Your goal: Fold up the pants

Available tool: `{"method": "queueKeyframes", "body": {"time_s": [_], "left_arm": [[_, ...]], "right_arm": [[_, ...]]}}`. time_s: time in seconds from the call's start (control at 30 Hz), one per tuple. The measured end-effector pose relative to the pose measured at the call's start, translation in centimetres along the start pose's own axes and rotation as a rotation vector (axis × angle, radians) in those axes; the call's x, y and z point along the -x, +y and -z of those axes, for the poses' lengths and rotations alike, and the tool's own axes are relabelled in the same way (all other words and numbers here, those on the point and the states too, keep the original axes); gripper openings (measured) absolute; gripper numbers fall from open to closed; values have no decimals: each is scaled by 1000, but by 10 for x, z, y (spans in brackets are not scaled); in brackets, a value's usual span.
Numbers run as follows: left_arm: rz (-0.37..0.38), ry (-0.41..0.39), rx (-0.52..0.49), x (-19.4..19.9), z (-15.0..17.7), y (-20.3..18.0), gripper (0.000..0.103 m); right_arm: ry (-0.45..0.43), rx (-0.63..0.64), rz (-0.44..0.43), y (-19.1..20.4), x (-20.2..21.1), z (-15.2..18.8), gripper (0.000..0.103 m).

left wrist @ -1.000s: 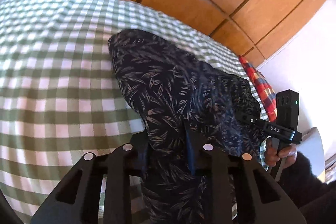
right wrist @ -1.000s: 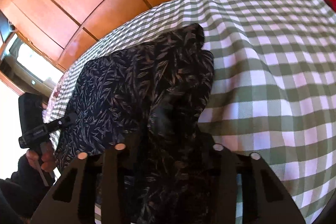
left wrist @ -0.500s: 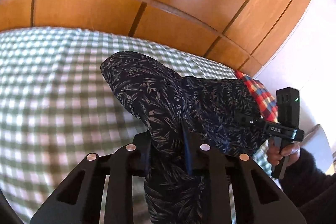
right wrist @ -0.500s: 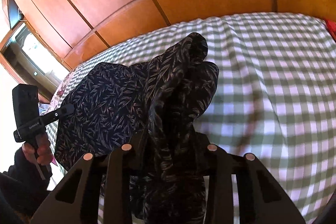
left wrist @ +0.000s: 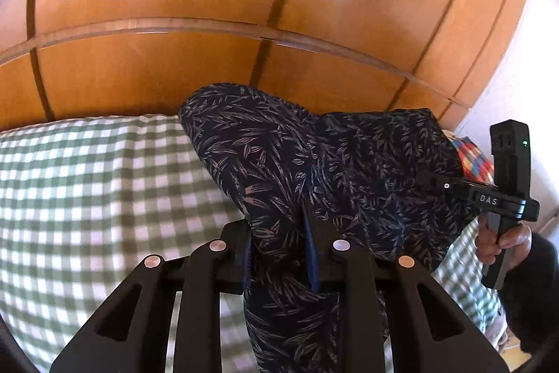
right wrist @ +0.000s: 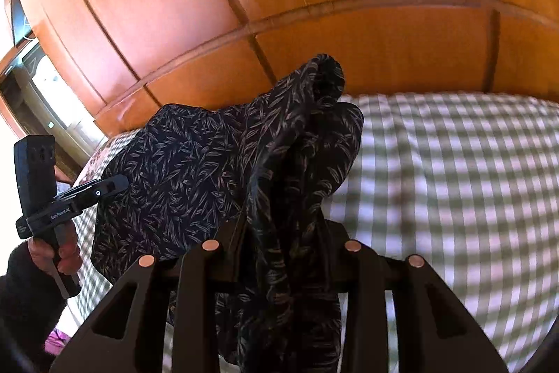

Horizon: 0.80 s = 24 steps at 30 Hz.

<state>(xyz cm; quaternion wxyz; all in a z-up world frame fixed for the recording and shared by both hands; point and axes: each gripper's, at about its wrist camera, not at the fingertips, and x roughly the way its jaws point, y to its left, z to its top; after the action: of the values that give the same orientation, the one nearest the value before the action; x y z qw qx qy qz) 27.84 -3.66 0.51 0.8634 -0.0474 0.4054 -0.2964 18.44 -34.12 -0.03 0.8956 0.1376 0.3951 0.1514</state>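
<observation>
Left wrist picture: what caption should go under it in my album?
Left tongs pinch leaf-print pants above a green checked bedspread, right tongs holding the other side.

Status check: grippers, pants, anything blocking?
Left gripper and right gripper both clamped on pants. Pants lifted off checked bed. Nothing blocking.
</observation>
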Motion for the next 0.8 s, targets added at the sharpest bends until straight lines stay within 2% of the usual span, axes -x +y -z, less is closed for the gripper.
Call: {"method": "queueKeyframes", "body": {"time_s": [0.1, 0.2, 0.27, 0.3, 0.33, 0.4, 0.53, 0.63, 0.67, 0.8], "left_arm": [[-39, 49, 22, -23, -3, 16, 25], [-117, 166, 62, -68, 11, 41, 32], [-132, 137, 61, -74, 20, 45, 40], [-134, 131, 71, -73, 21, 45, 40], [-138, 132, 76, -72, 20, 44, 40], [-179, 129, 57, -66, 23, 41, 52], [-238, 110, 100, -48, 21, 37, 56], [-320, 71, 85, -31, 23, 26, 56], [-354, 59, 71, -23, 28, 19, 56], [-437, 28, 73, 1, 43, 3, 56]], "right_arm": [[0, -10, 6, -4, -19, -13, 30], [41, -47, 25, -17, -48, -13, 31], [122, -82, 72, -33, -82, 0, 35], [121, -99, 63, -39, -91, 8, 36], [80, -109, 38, -43, -91, 14, 36], [75, -140, 22, -47, -89, 15, 36], [90, -115, 57, -44, -87, 11, 41], [100, -85, 136, -31, -81, 3, 57], [97, -71, 166, -26, -81, 0, 66], [69, -34, 242, -12, -64, 3, 75]]}}
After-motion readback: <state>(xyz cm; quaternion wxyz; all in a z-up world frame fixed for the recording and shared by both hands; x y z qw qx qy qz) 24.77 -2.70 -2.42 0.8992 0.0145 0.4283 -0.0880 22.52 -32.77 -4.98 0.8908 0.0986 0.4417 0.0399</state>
